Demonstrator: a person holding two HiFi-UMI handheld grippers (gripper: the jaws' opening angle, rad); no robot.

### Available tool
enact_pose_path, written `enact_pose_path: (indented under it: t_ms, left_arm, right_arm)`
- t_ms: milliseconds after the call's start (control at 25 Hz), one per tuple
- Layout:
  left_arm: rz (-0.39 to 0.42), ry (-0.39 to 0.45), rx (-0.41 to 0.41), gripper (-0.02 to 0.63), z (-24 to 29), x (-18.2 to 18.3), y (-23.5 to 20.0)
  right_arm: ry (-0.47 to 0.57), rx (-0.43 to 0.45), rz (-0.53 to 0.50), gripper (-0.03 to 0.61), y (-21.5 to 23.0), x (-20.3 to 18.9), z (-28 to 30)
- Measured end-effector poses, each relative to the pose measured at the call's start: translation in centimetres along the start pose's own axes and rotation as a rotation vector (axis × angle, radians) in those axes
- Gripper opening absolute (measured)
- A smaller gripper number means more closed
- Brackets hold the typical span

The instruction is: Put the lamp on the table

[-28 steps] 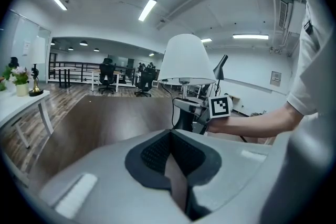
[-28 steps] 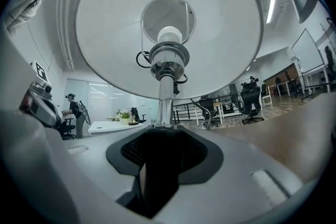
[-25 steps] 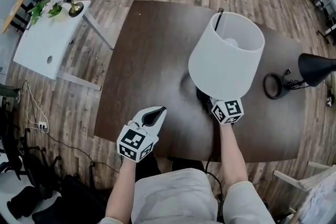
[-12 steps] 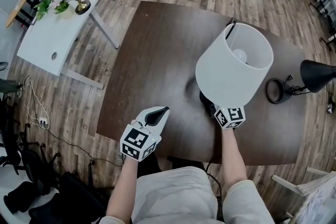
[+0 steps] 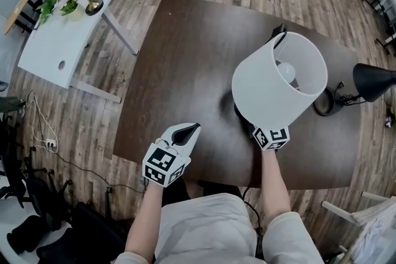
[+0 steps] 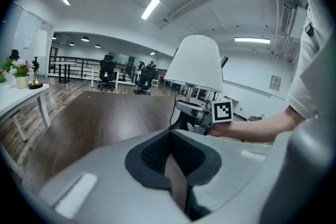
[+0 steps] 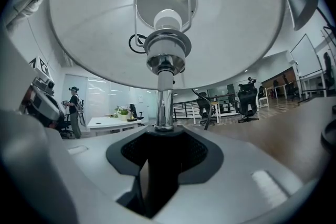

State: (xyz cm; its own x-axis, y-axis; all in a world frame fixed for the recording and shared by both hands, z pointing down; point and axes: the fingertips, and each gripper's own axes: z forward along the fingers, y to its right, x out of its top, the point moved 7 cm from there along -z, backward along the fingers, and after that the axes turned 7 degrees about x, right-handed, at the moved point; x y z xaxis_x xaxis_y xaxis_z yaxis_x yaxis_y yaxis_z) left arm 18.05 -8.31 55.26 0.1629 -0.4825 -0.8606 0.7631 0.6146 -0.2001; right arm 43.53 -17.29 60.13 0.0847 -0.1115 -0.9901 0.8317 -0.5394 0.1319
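Right gripper view first: the right gripper [image 7: 157, 157] has its jaws clamped on the dark foot of the lamp [image 7: 165, 68]. The chrome stem rises straight up into the white shade, bulb and socket dead centre. From the head view you'd never see that grip, because the tilted shade covers the jaws and only the marker cube and forearm show beneath it. There the lamp sits right of centre over the dark surface [image 5: 179, 65], with its shade tipped toward the right edge. The left gripper view gives the side-on look, but whether the foot touches the surface is hard to make out. The left gripper [image 5: 187, 130] is at lower centre, jaws pressed together on nothing, tips aimed toward the upper right. A black desk lamp [image 5: 373, 80] is cut off at the right edge.
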Motion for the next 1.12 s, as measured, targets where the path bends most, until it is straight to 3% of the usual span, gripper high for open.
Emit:
enact_pose_path:
  t_ms: [920, 1120]
  left_arm:
    - [-0.020, -0.011, 0.034, 0.000, -2.2, -1.9, 0.3]
    - [-0.036, -0.028, 0.048, 0.000, -3.9, -2.6, -0.1]
  right_arm:
    - [-0.032, 0.000, -0.059, 0.163, -1.4, -0.6, -0.9]
    - [-0.027, -0.033, -0.010, 0.171, -1.9, -1.0, -1.0]
